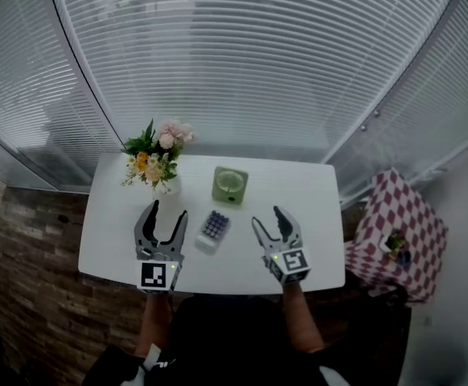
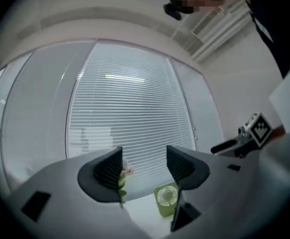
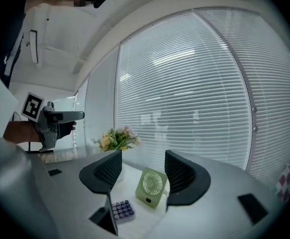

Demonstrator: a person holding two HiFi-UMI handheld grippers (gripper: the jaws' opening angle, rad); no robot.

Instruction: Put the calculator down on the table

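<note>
Holding left tool [image 1: 170,209] and right tool [image 1: 267,215] released, empty, flanking calculator [image 1: 213,230] lying flat on table [image 1: 298,191] near green fan [image 1: 230,185].

The calculator [image 1: 212,232] lies on the table [image 1: 314,187], fan [image 1: 230,185] behind it, flowers [image 1: 155,155] behind-left.

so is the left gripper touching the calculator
Apart. The head view shows a strip of bare table between the left gripper and the calculator.

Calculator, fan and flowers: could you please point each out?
Calculator [image 1: 213,228], head view, on its keypad.
Fan [image 1: 230,184], head view, on its round grille.
Flowers [image 1: 166,141], head view, on a pink bloom.
</note>
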